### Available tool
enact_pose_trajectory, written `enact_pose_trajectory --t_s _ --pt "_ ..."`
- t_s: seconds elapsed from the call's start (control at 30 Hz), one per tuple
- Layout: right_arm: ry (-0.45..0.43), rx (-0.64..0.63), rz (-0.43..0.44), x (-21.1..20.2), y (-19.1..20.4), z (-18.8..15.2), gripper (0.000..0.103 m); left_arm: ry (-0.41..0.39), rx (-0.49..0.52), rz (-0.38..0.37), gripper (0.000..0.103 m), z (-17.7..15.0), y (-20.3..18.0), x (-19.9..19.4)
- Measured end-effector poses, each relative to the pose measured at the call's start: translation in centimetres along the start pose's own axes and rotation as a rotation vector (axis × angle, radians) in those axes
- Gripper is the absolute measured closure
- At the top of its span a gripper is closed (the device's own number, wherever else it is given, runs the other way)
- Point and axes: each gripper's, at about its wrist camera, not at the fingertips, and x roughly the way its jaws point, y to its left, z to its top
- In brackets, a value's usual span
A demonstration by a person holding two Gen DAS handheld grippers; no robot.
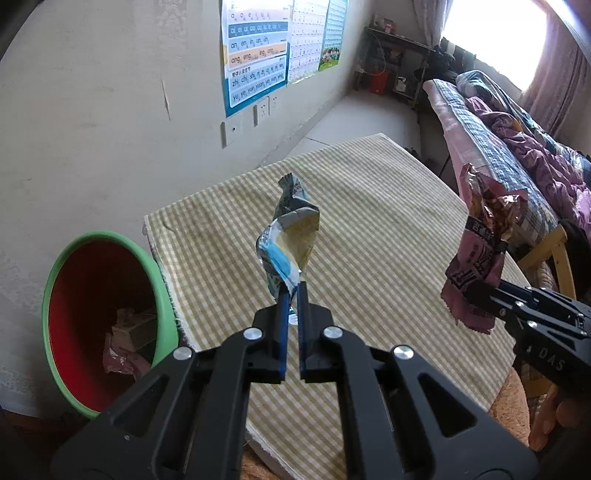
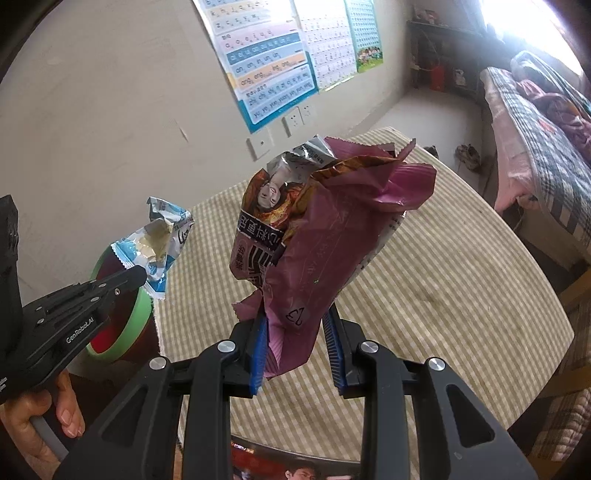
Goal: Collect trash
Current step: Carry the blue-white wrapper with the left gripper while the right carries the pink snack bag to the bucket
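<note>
Your left gripper (image 1: 292,291) is pinching the blue wrapper (image 1: 290,236); your right gripper (image 2: 297,332) is clamped on the purple bag (image 2: 332,236). Both are lifted over the table (image 1: 388,221), with the bin (image 1: 107,317) at its left.

A checked cloth covers the table (image 1: 369,221) beside a plain wall (image 1: 92,110) hung with pinyin posters (image 1: 255,55); beyond its far edge, a quilted bed (image 1: 517,147) lies under a bright, curtained window (image 1: 491,33).

Bin (image 1: 107,321) contents indistinct, rim partly hidden
</note>
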Motion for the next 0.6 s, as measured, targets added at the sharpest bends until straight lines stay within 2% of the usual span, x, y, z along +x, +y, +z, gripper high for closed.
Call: enact_pose_trajectory --t_s 0.37,0.6 --pt "-0.013 -0.075 0.01 -0.3 2.3 0.2 0.075 -0.042 -0.023 0.02 0.099 0.1 1.8 -1.2" --pt "0.008 -0.128 0.035 0.7 4.7 0.0 0.075 -0.036 -0.069 0.053 0.099 -0.7 4.1 -1.3"
